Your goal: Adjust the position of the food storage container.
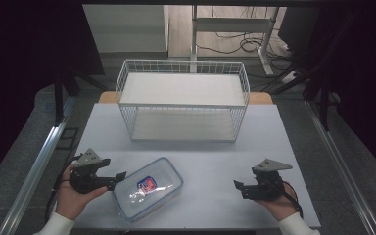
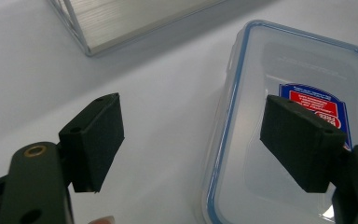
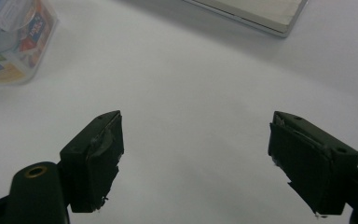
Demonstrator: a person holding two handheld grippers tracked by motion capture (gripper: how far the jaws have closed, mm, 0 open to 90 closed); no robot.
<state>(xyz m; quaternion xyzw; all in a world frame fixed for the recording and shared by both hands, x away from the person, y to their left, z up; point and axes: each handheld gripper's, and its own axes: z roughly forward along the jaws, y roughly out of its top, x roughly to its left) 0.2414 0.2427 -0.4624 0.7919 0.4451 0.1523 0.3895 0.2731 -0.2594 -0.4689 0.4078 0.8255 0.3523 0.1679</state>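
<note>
Clear plastic box [image 1: 148,188] bears an unreadable red-blue label [image 2: 318,108]; left claw [image 2: 193,142] and right claw [image 3: 196,161] gape wide.

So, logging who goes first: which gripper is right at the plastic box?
The left gripper: its open jaws reach the clear lidded box, while the right gripper sits well apart.

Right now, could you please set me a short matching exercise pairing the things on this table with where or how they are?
Things:
1. left gripper
2. right gripper
3. clear food container
4. white wire basket

Places or states:
A. far side of the table
B. open over bare tabletop
C. lid on, lying flat
D. open at the container's edge

Pairs: 1-D, 2-B, 3-C, 4-A
</note>
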